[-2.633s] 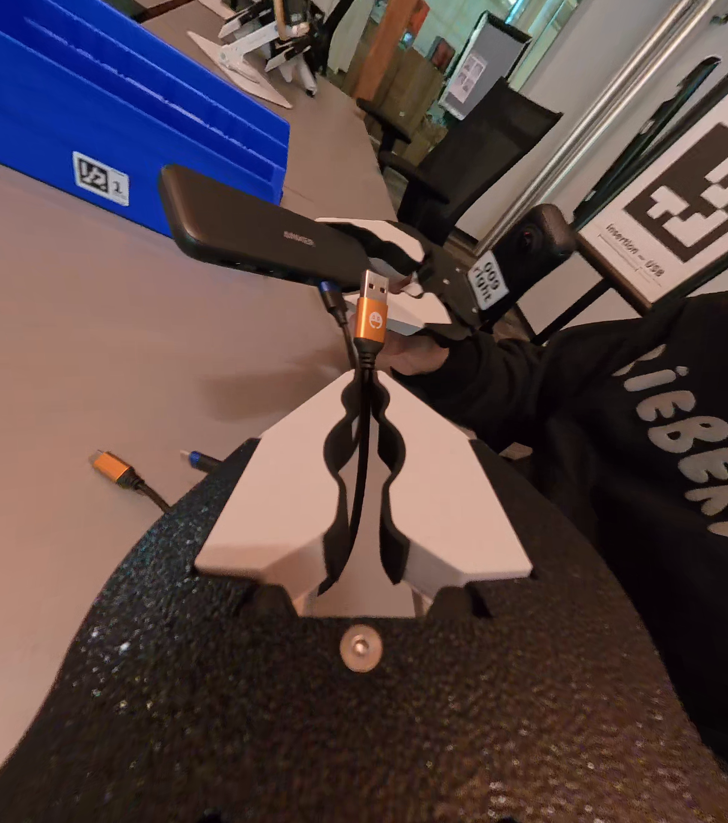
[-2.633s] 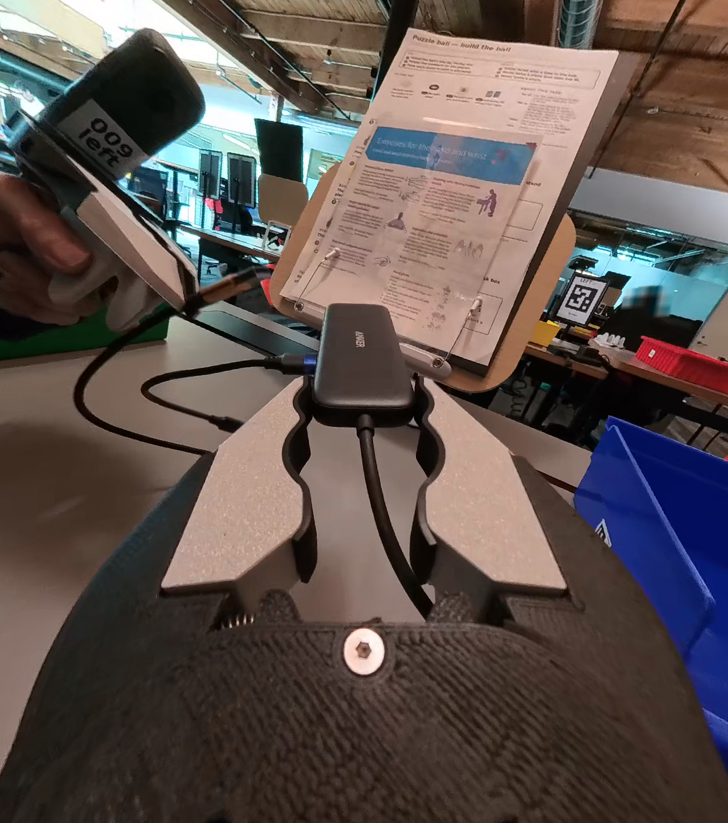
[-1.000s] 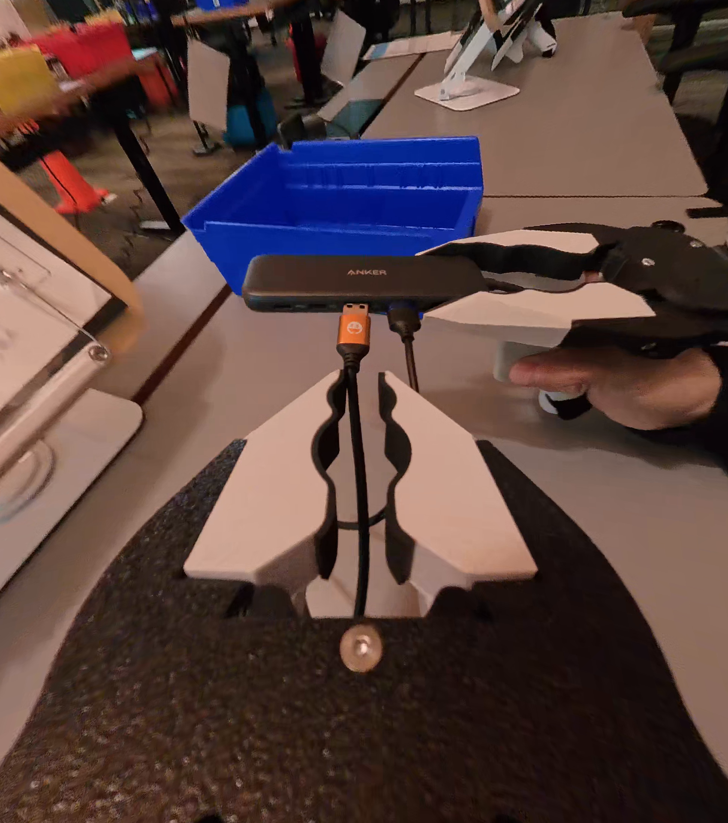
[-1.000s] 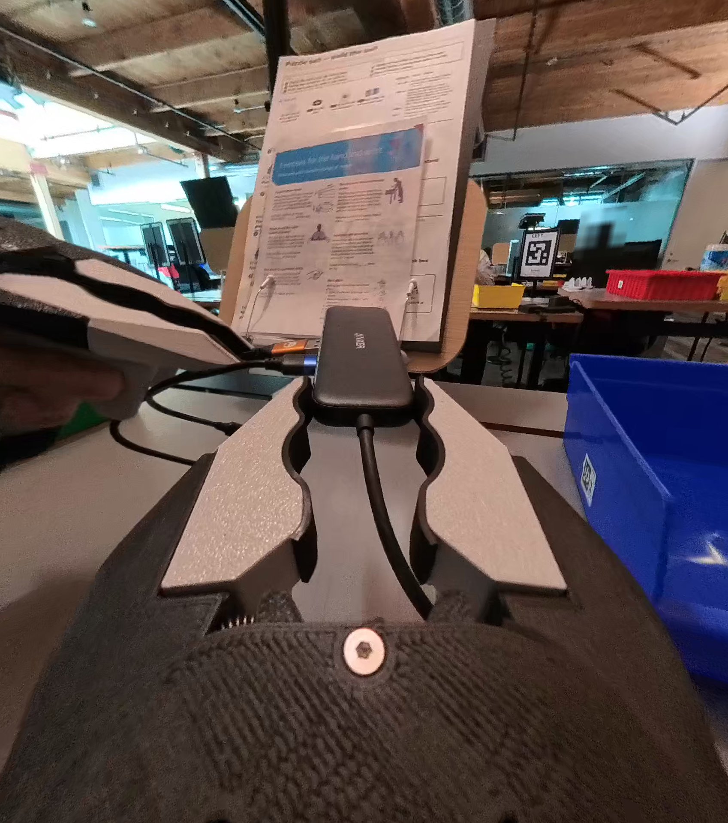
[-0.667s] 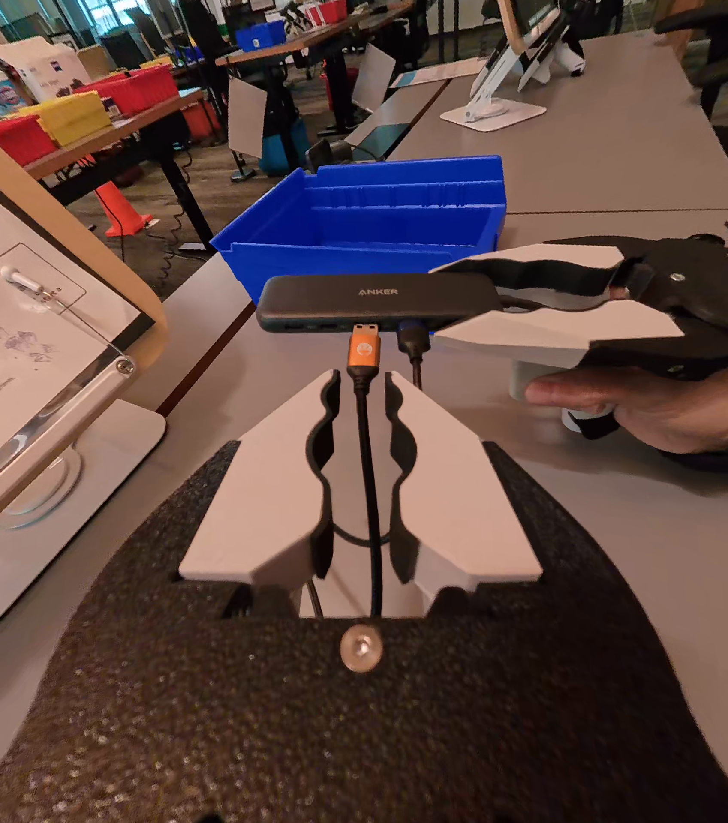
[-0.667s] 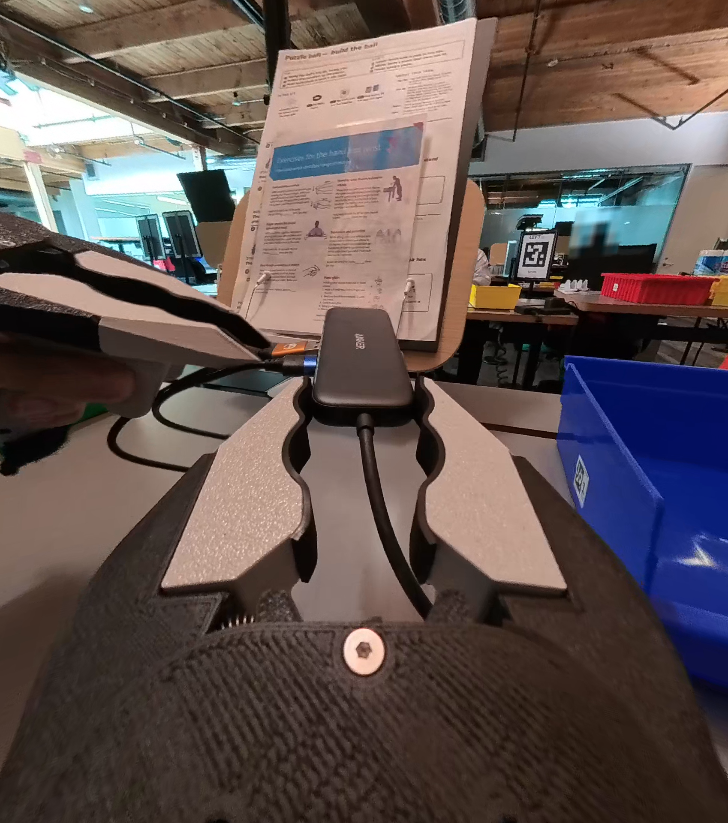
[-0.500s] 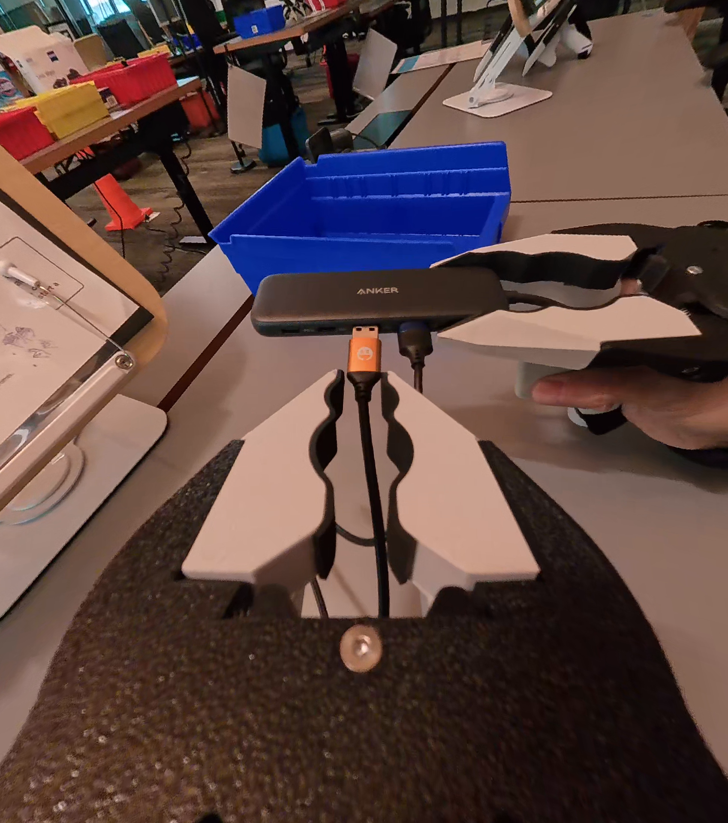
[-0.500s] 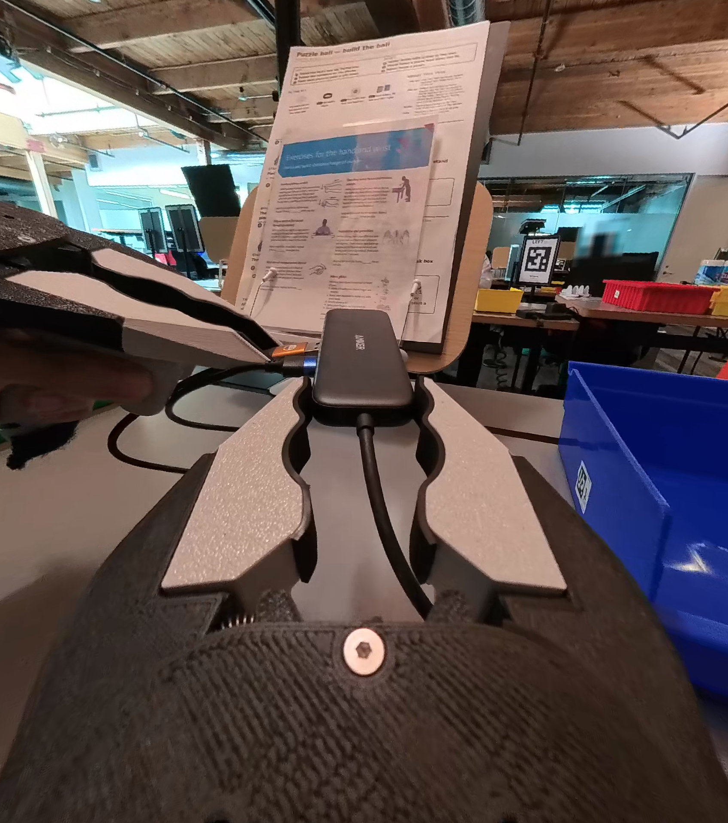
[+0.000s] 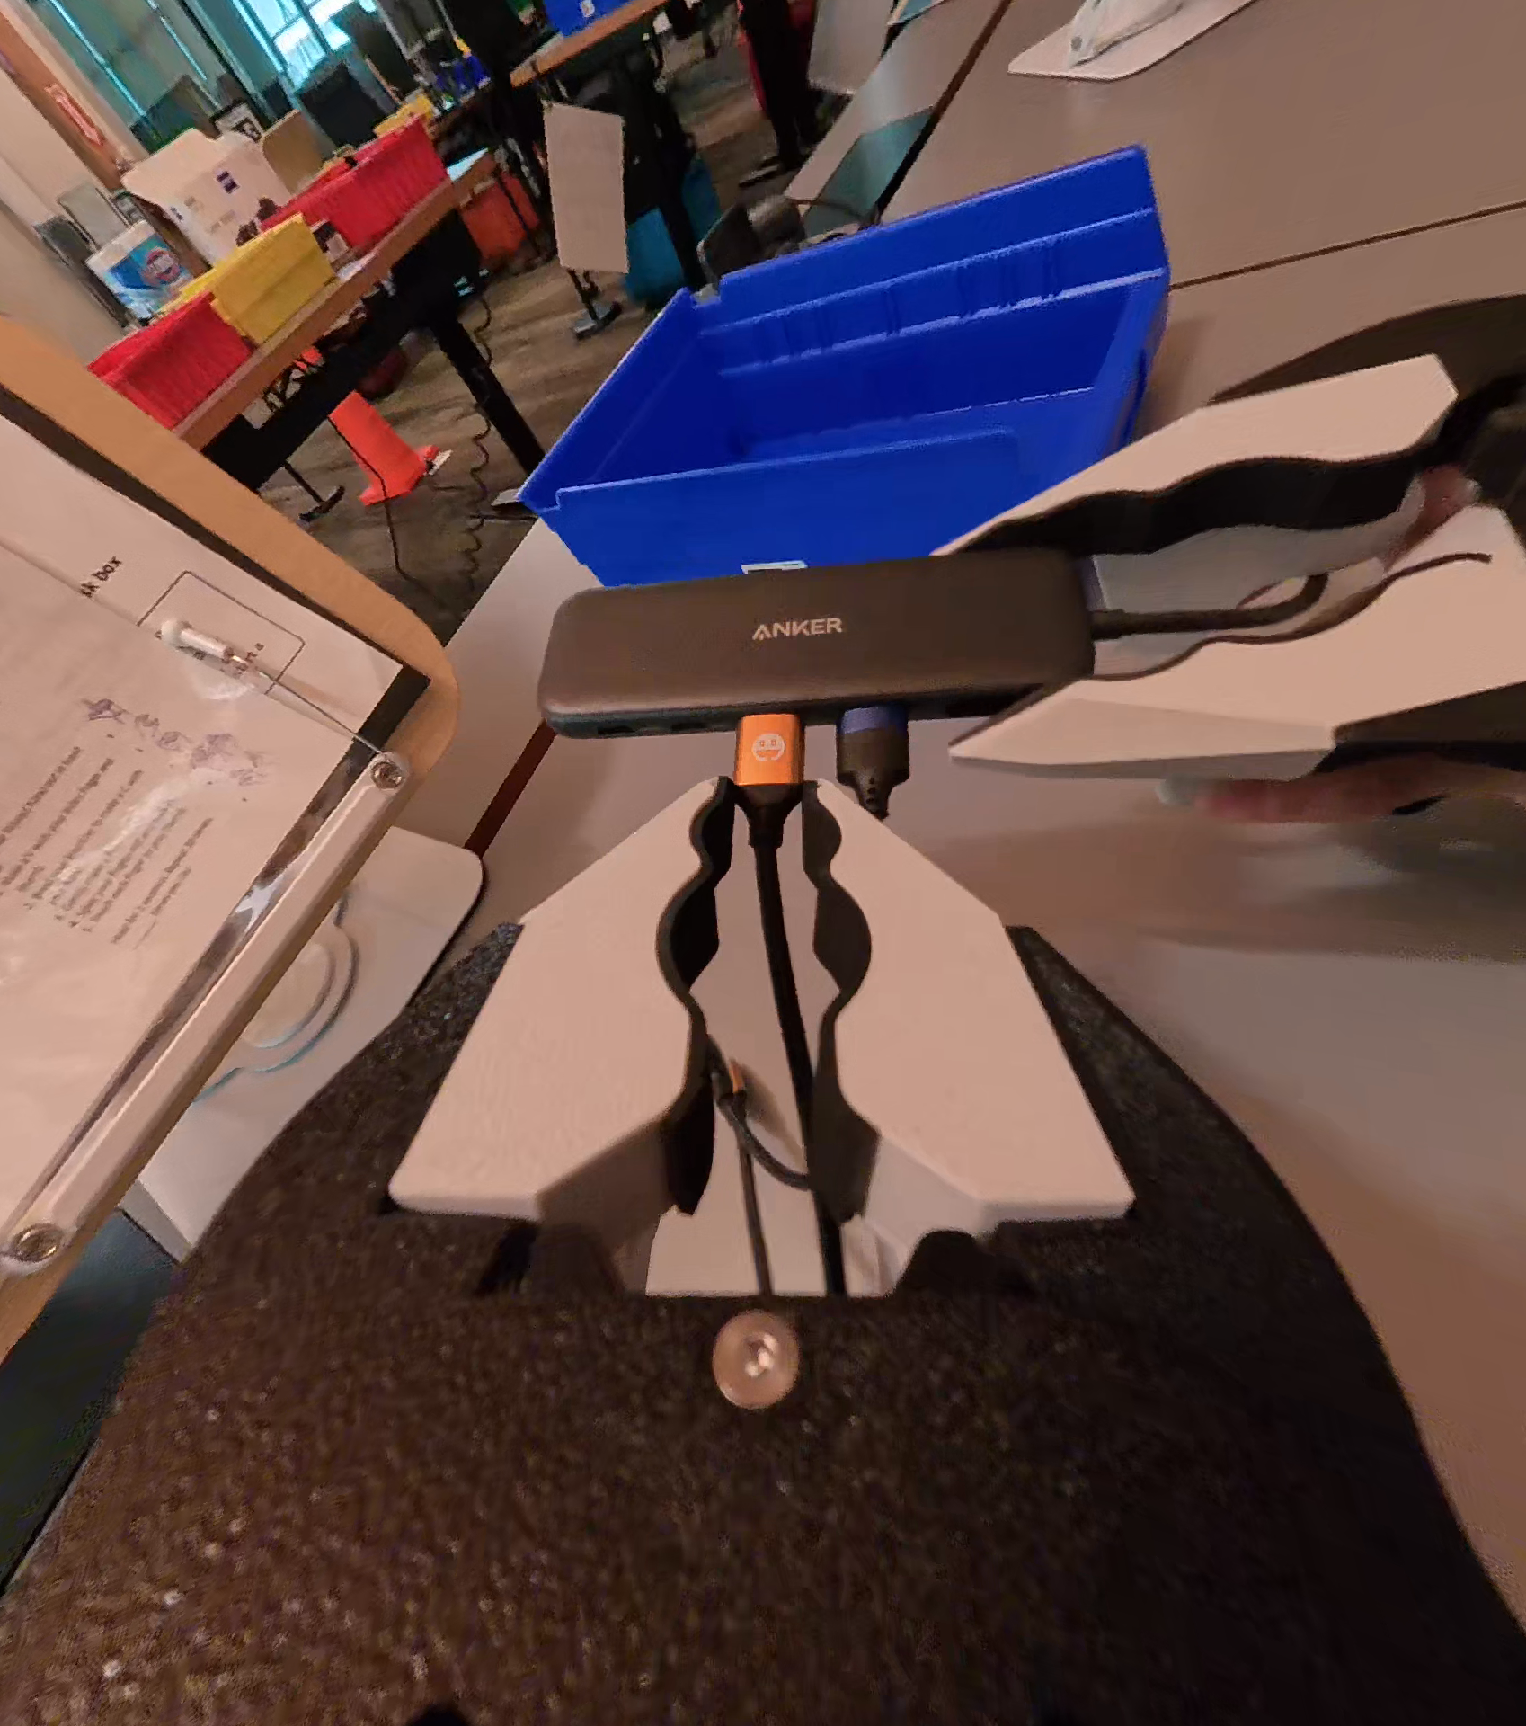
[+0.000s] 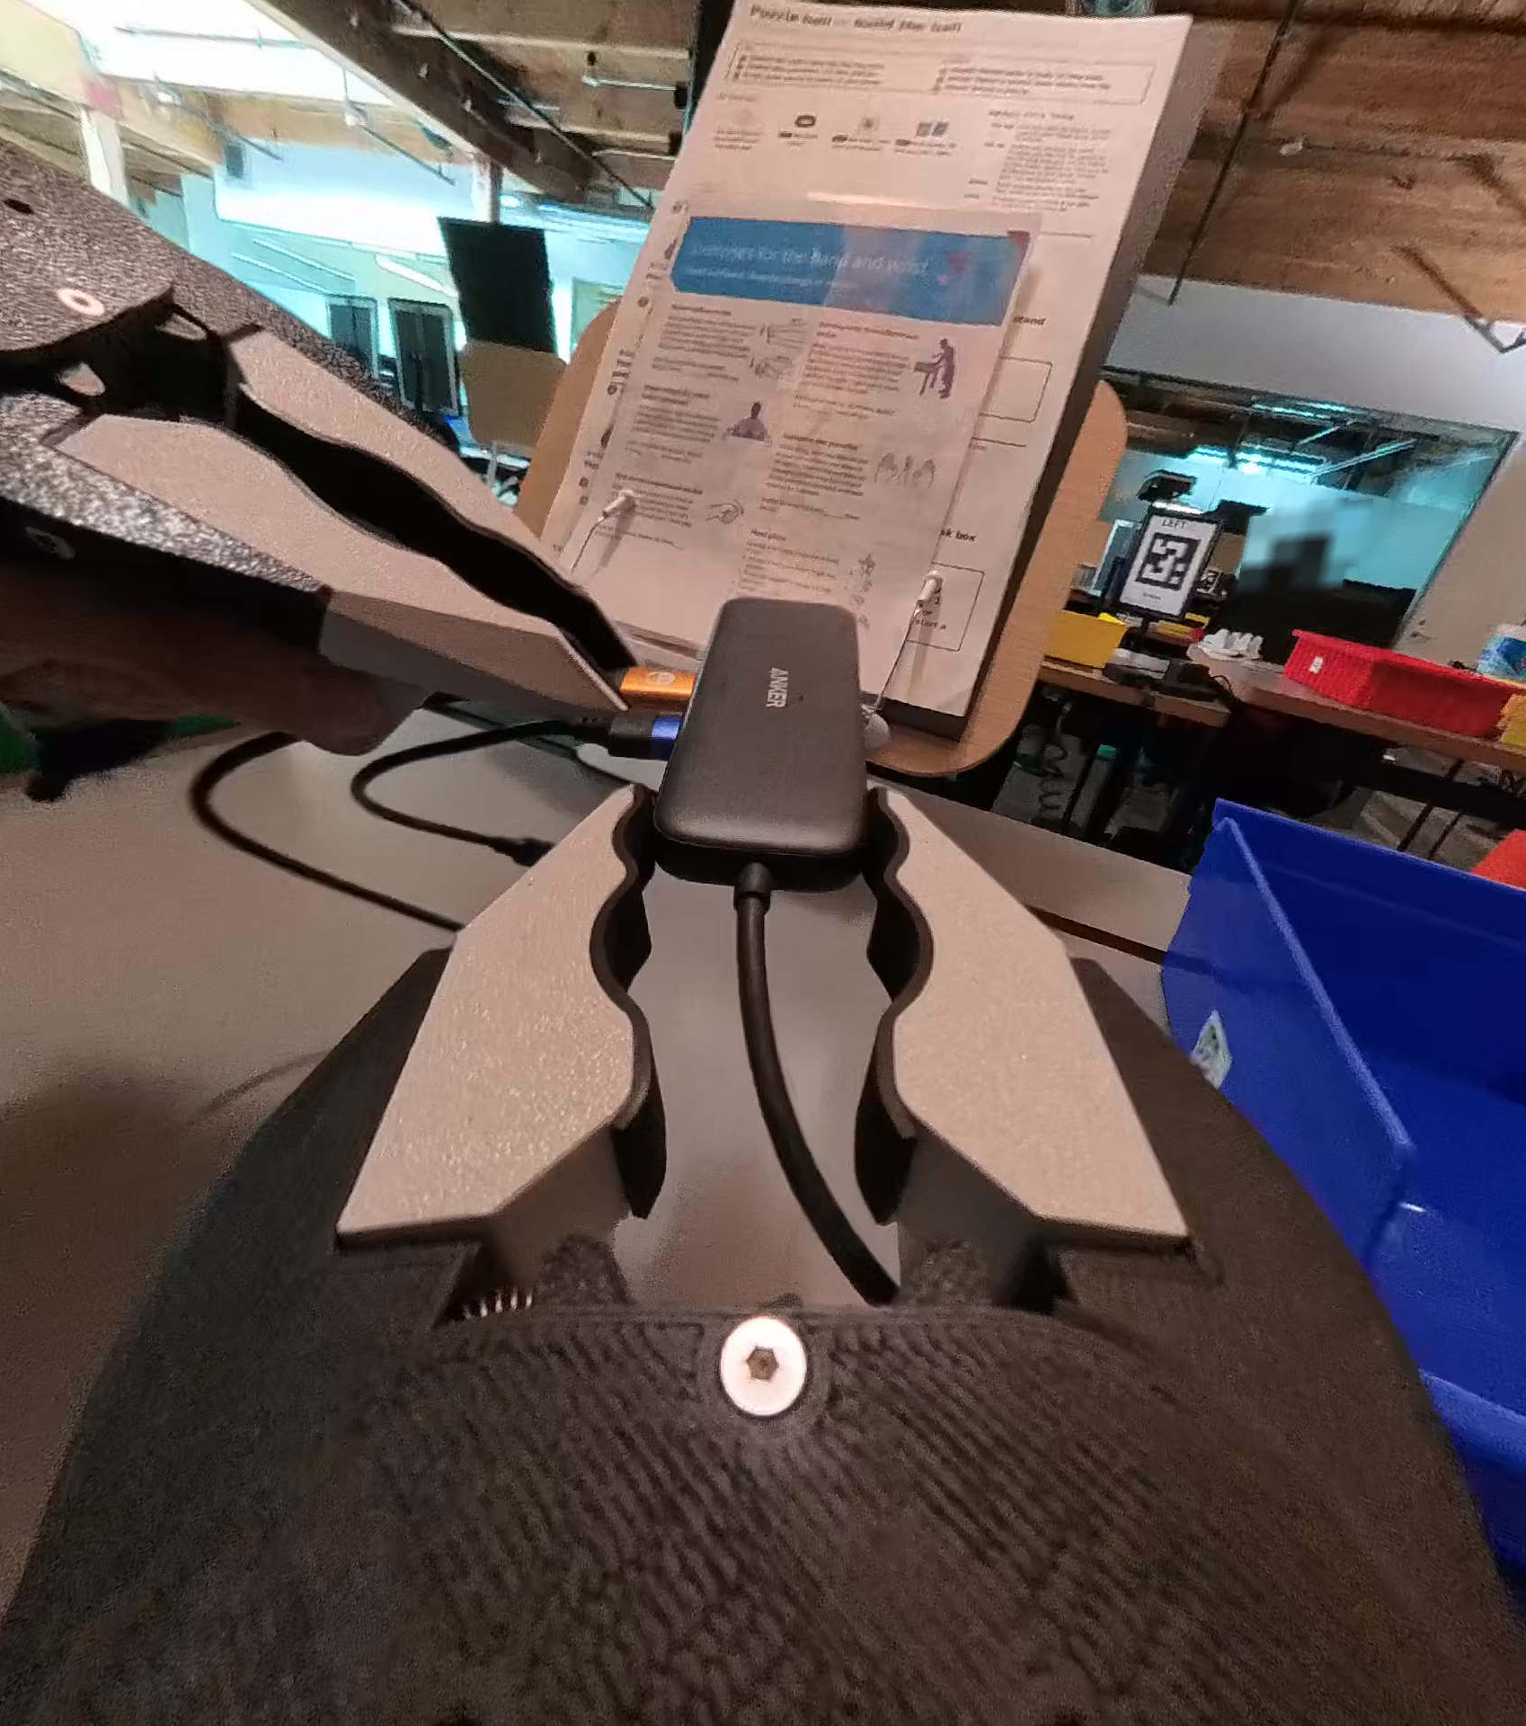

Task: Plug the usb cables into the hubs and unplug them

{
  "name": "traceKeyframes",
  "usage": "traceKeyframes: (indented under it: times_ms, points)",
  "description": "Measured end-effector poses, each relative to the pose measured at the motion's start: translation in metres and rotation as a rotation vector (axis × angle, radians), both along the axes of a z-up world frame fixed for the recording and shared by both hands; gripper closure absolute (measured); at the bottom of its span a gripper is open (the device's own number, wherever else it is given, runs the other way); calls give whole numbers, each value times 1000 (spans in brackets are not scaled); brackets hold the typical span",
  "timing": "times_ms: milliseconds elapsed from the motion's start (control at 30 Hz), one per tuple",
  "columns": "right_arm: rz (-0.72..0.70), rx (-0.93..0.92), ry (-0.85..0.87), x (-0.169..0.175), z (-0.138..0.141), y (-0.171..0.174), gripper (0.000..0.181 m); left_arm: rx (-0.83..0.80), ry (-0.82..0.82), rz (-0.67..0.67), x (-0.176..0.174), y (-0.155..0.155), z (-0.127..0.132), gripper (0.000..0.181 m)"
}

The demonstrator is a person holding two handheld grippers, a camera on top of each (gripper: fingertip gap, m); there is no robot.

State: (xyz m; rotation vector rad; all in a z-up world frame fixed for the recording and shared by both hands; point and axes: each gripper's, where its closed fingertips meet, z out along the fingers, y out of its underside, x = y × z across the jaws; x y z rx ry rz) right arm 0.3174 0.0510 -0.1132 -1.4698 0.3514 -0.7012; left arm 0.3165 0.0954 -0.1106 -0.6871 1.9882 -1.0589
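Below, parts are listed from largest to smallest.
Table [image 9: 1301,1027]: grey surface beneath both grippers; neither the hub nor the held plug rests on it.
Blue bin [image 9: 881,420]: open and divided, on the table beyond the hub.
Document stand [image 10: 1049,560]: wooden board carrying printed sheets, just behind the hub.
Right gripper [image 10: 759,822]: fingers pressed onto the cable end of the hub, holding it level in the air.
Left gripper [image 9: 764,794]: fingers pinched on the black cable just behind the orange plug, tips nearly at the plug's rear.
Hub [image 9: 815,644]: flat dark bar, its port edge facing the left gripper.
Blue plug [image 9: 871,738]: seated in the port beside the orange one; its cable [image 10: 386,803] trails over the table.
Orange plug [image 9: 769,747]: its metal tip no longer shows outside the port, so it appears fully home.
Progress: judged, two cables are inserted on this hub; free ports remain at its far end, and all unplugging is still to do.
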Motion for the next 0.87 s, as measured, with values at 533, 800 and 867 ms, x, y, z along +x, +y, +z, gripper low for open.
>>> traceKeyframes:
  times_ms: [533, 800, 867]
  points:
    - [-174, 47, -187, 20, 103, -89, 136, -325, -148, 0, -42, 42, 100, 150]
    - [-409, -54, -335, 70, 231, -176, 137, -349, -33, -7, -42, 52, 84, 150]
    - [-491, -195, -369, 97, 240, -187, 137, -347, -13, -8, -40, 52, 79, 150]
